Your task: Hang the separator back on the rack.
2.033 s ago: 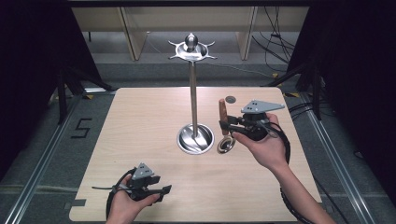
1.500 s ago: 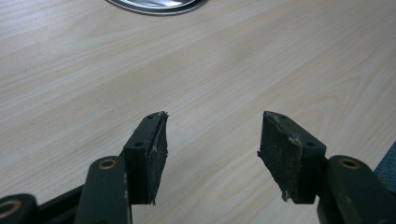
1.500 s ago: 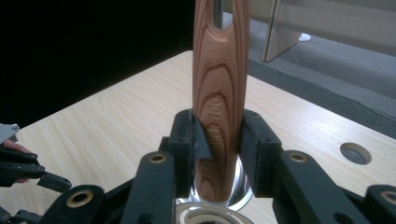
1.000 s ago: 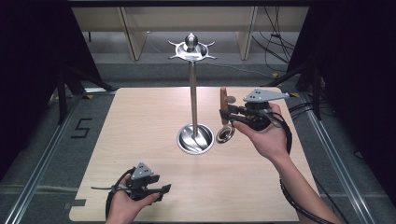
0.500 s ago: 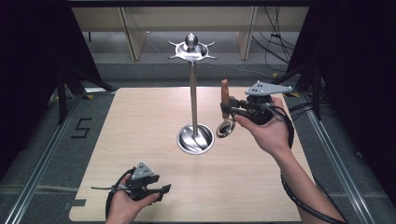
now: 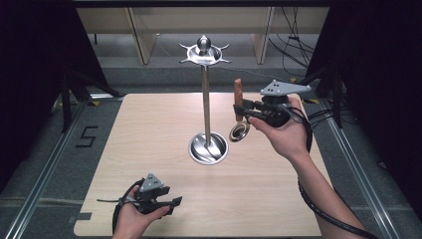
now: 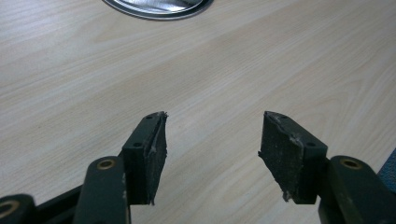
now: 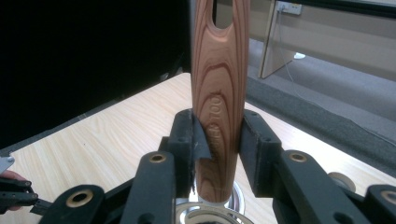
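The right gripper holds a wooden handle between its two black jaws, which press on it from both sides. The handle stands upright and has a long slot near its top. Some letters are stamped on the wood, too blurred to read. Below the jaws a shiny metal part is visible. Behind lies the light wooden table. At the left edge the other gripper appears, far away.

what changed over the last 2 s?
The right gripper, shut on the wooden handle of a small metal ladle throughout, lifted it off the table and carried it up and away from the person. The left gripper, open, and the metal stand stayed put.
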`<state>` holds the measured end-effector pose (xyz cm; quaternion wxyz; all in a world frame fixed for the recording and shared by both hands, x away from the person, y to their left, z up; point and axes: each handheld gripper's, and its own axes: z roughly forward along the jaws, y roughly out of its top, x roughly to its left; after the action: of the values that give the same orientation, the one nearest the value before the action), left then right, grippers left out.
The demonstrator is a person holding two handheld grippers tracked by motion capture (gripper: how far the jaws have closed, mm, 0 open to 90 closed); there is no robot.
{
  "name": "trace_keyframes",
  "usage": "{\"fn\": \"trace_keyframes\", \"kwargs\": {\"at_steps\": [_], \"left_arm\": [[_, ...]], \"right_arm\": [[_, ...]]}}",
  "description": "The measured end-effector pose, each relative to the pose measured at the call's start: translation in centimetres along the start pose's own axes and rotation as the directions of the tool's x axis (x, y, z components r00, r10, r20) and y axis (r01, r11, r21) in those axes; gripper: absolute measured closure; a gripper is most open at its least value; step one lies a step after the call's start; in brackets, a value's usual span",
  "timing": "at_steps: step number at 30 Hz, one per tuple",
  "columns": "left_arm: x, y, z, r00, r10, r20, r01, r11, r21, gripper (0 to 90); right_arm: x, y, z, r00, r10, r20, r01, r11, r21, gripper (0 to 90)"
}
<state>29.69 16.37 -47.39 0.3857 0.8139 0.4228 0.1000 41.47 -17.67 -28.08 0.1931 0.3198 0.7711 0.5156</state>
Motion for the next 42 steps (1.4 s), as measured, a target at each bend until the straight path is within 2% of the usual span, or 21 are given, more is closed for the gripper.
{"fn": "trace_keyframes", "kwargs": {"at_steps": [1, 3, 7, 8, 12, 17, 19, 20, 22, 23, 24, 25, 26, 28, 29, 33, 34, 36, 40, 41, 42], "left_arm": [[0.0, 0.0, 0.0, 1.0000, -0.001, -0.001, 0.001, 1.0000, -0.001, 40.0], [0.0, 0.0, 0.0, 1.0000, -0.004, 0.007, 0.004, 1.0000, -0.003, 39.9], [0.0, 0.0, 0.1, 1.0000, -0.005, 0.001, 0.005, 0.9999, -0.010, 40.0], [-0.1, 0.0, 0.2, 0.9998, -0.020, 0.006, 0.020, 0.9995, -0.026, 39.9], [0.1, 0.0, 0.0, 1.0000, -0.001, 0.010, 0.001, 1.0000, 0.001, 39.9], [-0.1, 0.0, 0.1, 0.9998, -0.019, 0.006, 0.019, 0.9996, -0.020, 40.0], [-0.1, 0.0, 0.1, 0.9999, -0.011, 0.003, 0.011, 0.9998, -0.015, 40.0], [0.1, 0.0, 0.0, 0.9999, 0.012, 0.002, -0.012, 0.9999, 0.005, 40.0], [0.1, 0.0, 0.0, 0.9999, 0.011, 0.001, -0.011, 0.9999, 0.006, 40.0], [-0.1, 0.0, 0.1, 0.9999, -0.012, -0.003, 0.012, 0.9998, -0.014, 40.0], [0.0, 0.0, 0.0, 1.0000, 0.002, -0.002, -0.002, 1.0000, 0.002, 40.0], [0.0, 0.0, -0.1, 1.0000, 0.005, -0.001, -0.005, 1.0000, 0.006, 39.9], [0.0, 0.0, 0.1, 1.0000, -0.004, 0.007, 0.004, 1.0000, -0.006, 40.0], [0.0, 0.0, 0.1, 0.9999, -0.009, 0.006, 0.009, 0.9999, -0.010, 39.9], [-0.2, 0.0, 0.1, 0.9998, -0.022, -0.002, 0.022, 0.9996, -0.020, 39.9], [-0.1, 0.0, 0.1, 0.9999, -0.013, 0.011, 0.013, 0.9998, -0.014, 40.0], [-0.1, 0.0, 0.1, 0.9999, -0.012, 0.006, 0.012, 0.9998, -0.014, 40.0], [-0.1, 0.0, 0.1, 0.9999, -0.016, -0.003, 0.016, 0.9998, -0.014, 40.0], [-0.1, 0.0, 0.1, 0.9999, -0.016, -0.003, 0.016, 0.9998, -0.015, 40.0], [-0.1, 0.0, 0.2, 0.9998, -0.018, 0.007, 0.018, 0.9996, -0.019, 40.0], [-0.1, 0.0, 0.2, 0.9997, -0.023, 0.010, 0.023, 0.9995, -0.022, 40.0]], "right_arm": [[-0.1, 0.1, 0.1, 0.9999, -0.016, 0.004, 0.016, 1.000, -0.009, 68.8], [-0.1, 0.2, 0.1, 1.0000, -0.004, -0.005, 0.004, 1.000, -0.005, 68.7], [-0.3, 0.4, 0.2, 0.9998, -0.018, -0.005, 0.018, 1.000, -0.005, 68.7], [-0.4, 0.5, 0.2, 0.9997, -0.023, -0.005, 0.023, 1.000, -0.013, 68.7], [-0.6, 0.9, 0.2, 0.9996, -0.026, -0.010, 0.026, 0.999, -0.018, 68.8], [-0.6, 1.3, 0.1, 0.9998, -0.020, -0.008, 0.019, 1.000, -0.021, 68.8], [-0.6, 1.6, 0.1, 0.9996, -0.028, 0.006, 0.028, 0.999, -0.033, 68.8], [-0.7, 1.8, 0.1, 0.9997, -0.025, -0.007, 0.025, 0.999, -0.027, 68.7], [-0.7, 2.0, 0.1, 0.9997, -0.026, 0.000, 0.026, 0.999, -0.031, 68.7], [-0.8, 2.1, 0.1, 0.9996, -0.026, 0.002, 0.026, 0.999, -0.030, 68.7], [-0.9, 2.2, 0.1, 0.9994, -0.034, -0.003, 0.034, 0.999, -0.033, 68.7], [-0.7, 2.2, 0.2, 0.9999, -0.013, 0.006, 0.013, 0.999, -0.034, 68.7], [-0.9, 2.4, 0.2, 0.9994, -0.035, -0.007, 0.034, 0.999, -0.033, 68.7], [-0.8, 2.5, 0.2, 0.9999, -0.016, -0.006, 0.016, 0.999, -0.031, 68.8], [-0.9, 2.6, 0.3, 0.9996, -0.028, -0.008, 0.028, 0.999, -0.034, 68.7], [-0.9, 2.8, 0.4, 0.9998, -0.020, -0.005, 0.019, 0.999, -0.034, 68.7], [-1.0, 2.9, 0.4, 0.9994, -0.034, -0.009, 0.034, 0.999, -0.034, 68.7], [-1.0, 3.2, 0.4, 0.9995, -0.030, -0.003, 0.030, 0.999, -0.034, 68.8], [-1.1, 3.7, 0.4, 0.9995, -0.031, -0.003, 0.031, 0.999, -0.029, 68.7], [-1.2, 3.8, 0.5, 0.9989, -0.046, -0.009, 0.046, 0.998, -0.035, 68.7], [-1.1, 3.9, 0.5, 0.9995, -0.031, -0.009, 0.031, 0.999, -0.024, 68.7]]}}
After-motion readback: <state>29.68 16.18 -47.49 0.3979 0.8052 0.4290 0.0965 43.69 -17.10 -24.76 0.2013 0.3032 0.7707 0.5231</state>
